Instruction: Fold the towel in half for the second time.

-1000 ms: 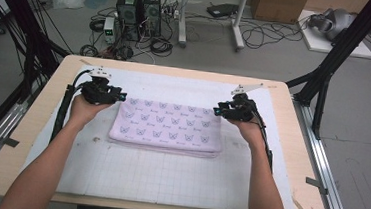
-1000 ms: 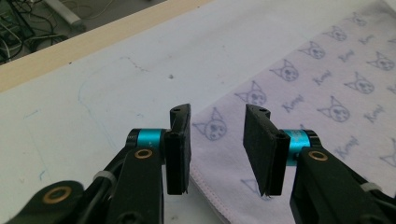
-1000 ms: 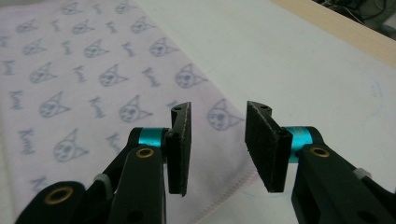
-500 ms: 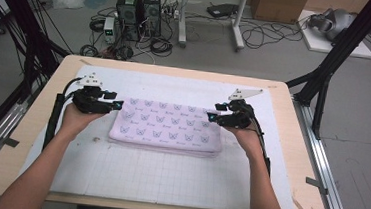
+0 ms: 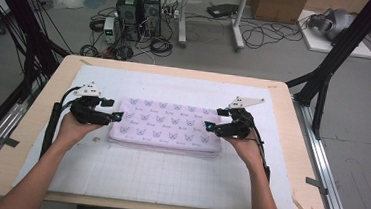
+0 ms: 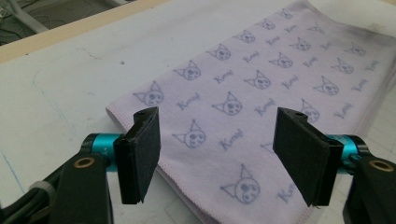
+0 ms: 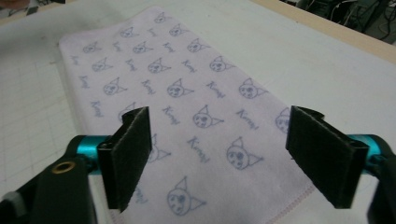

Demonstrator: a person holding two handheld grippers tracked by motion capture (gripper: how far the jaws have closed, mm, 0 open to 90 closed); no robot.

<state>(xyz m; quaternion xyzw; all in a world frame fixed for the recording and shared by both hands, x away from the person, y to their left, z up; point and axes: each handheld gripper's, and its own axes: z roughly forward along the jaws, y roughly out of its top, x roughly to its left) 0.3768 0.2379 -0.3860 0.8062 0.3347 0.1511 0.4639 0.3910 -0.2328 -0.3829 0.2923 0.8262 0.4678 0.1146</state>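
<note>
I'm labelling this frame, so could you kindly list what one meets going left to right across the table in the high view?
Left gripper → folded lilac towel → right gripper → bare right edge of the table.

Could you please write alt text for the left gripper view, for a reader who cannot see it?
The left gripper hovers with its two black padded jaws apart above the near end of a folded lilac towel printed with cat faces. The towel lies flat on a white mat; nothing is between the jaws.
</note>
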